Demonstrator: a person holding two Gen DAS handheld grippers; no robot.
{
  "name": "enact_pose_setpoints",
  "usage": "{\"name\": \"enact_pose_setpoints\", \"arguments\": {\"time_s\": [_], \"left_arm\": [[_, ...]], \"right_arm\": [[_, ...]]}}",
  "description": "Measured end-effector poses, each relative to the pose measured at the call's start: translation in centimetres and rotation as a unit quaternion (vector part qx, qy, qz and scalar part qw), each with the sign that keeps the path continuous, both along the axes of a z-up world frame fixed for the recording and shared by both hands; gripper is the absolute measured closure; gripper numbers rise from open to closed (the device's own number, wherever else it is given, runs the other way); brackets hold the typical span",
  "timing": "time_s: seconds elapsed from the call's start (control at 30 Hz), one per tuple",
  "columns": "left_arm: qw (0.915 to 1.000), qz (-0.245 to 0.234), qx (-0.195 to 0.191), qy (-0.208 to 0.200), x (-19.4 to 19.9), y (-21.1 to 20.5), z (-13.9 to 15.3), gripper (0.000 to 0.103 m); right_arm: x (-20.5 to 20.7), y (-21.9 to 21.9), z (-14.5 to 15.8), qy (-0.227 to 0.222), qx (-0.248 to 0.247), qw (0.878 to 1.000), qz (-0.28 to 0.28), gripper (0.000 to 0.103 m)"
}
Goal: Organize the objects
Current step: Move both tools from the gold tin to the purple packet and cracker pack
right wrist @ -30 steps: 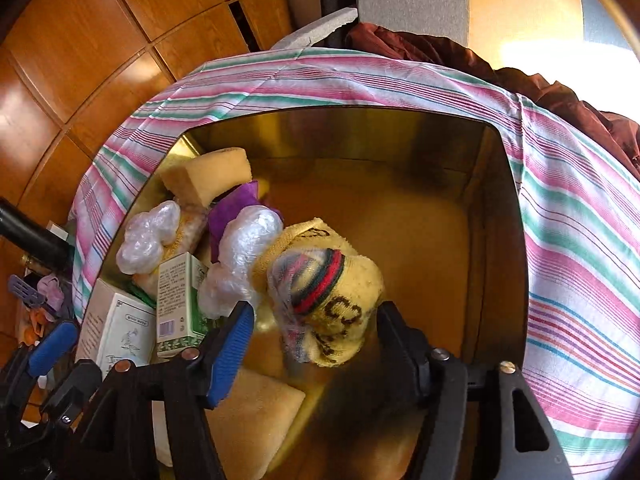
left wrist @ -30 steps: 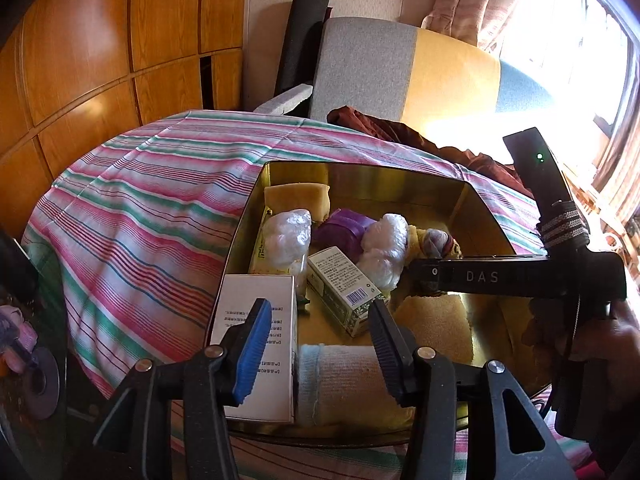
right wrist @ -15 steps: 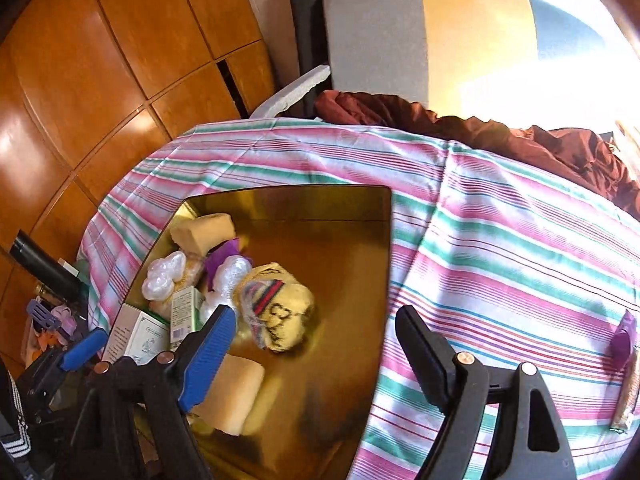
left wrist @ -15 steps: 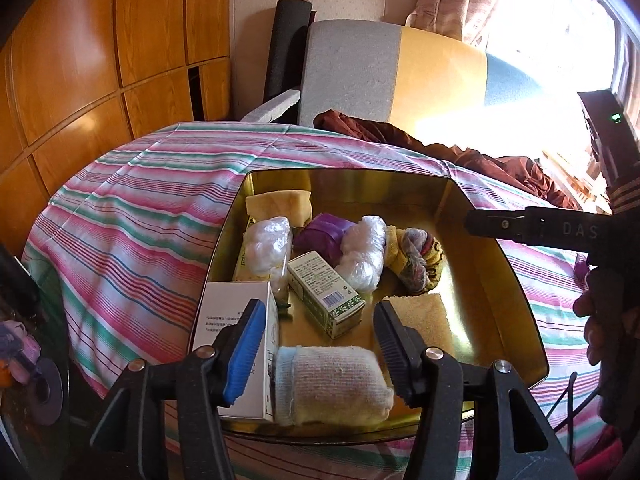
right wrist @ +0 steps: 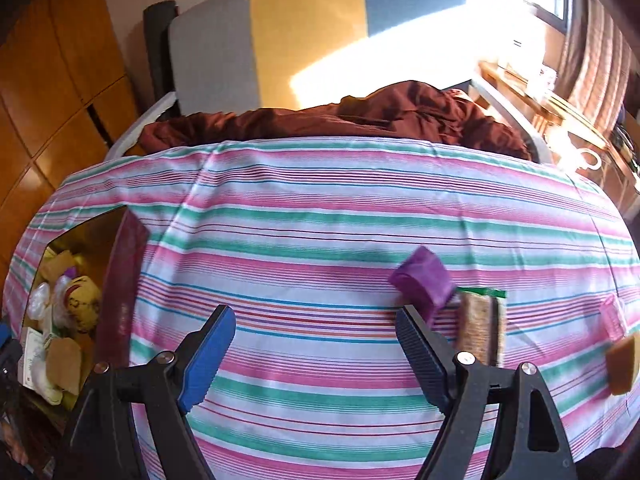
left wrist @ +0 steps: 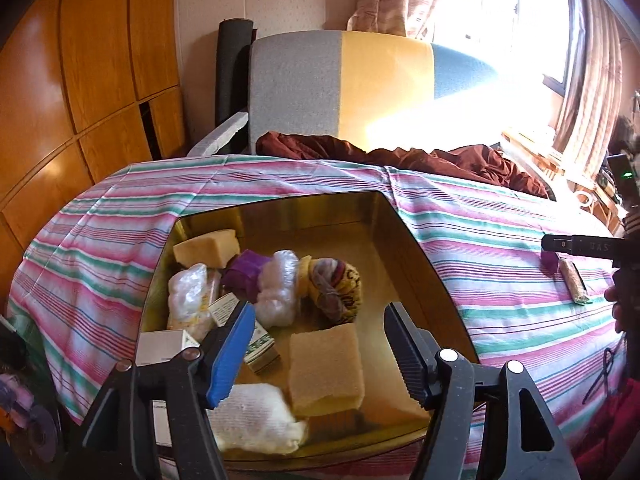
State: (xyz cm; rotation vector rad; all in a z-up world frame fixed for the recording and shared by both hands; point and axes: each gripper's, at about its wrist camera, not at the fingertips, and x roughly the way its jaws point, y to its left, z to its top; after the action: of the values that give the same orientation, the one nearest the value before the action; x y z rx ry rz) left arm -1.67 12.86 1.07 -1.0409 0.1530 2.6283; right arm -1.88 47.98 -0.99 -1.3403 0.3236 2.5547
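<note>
A gold metal tin (left wrist: 404,216) sits on the striped tablecloth (left wrist: 500,240) and holds several things: a yellow patterned sock bundle (left wrist: 336,284), tan sponges (left wrist: 326,364), plastic-wrapped lumps, small boxes and a white cloth roll (left wrist: 252,420). My left gripper (left wrist: 320,348) is open and empty above the tin's near part. My right gripper (right wrist: 312,352) is open and empty over bare cloth. To its right lie a purple block (right wrist: 424,280), a snack bar in a wrapper (right wrist: 480,328), a pink item (right wrist: 612,320) and a tan sponge (right wrist: 622,364). The tin (right wrist: 120,280) shows at the left edge.
A dark red cloth (right wrist: 360,120) lies bunched at the table's far edge before a grey, yellow and blue chair back (left wrist: 340,88). Wooden panels (left wrist: 80,80) stand at the left. Bright window and curtains are at the right.
My right gripper let go of the yellow sock bundle in the tin and swung right, out over the tablecloth. My left gripper rose and shifted right over the tin.
</note>
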Motion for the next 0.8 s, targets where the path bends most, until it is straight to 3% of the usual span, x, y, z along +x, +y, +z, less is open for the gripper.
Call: {"name": "enact_pose_setpoints", "arguments": {"time_s": [0.17,0.33,0.57,0.8], "left_arm": [[0.9994,-0.035,-0.007,0.002,-0.1,3.4,0.3,0.033],[0.9979,-0.063,-0.013,-0.008,-0.6,6.6,0.1,0.033],[0.9948,-0.097,-0.012,-0.031,-0.9,10.8,-0.6,0.033],[0.9883,-0.142,-0.009,-0.056,-1.5,16.2,-1.3,0.033]], "right_arm": [[2.0,6.5,-0.8,0.004,-0.012,0.996,-0.092,0.019],[4.3,11.4,-2.1,0.008,-0.071,0.979,-0.191,0.019],[5.8,13.5,-2.6,0.005,-0.096,0.964,-0.247,0.019],[9.3,16.7,-3.1,0.035,-0.160,0.928,-0.335,0.019]]}}
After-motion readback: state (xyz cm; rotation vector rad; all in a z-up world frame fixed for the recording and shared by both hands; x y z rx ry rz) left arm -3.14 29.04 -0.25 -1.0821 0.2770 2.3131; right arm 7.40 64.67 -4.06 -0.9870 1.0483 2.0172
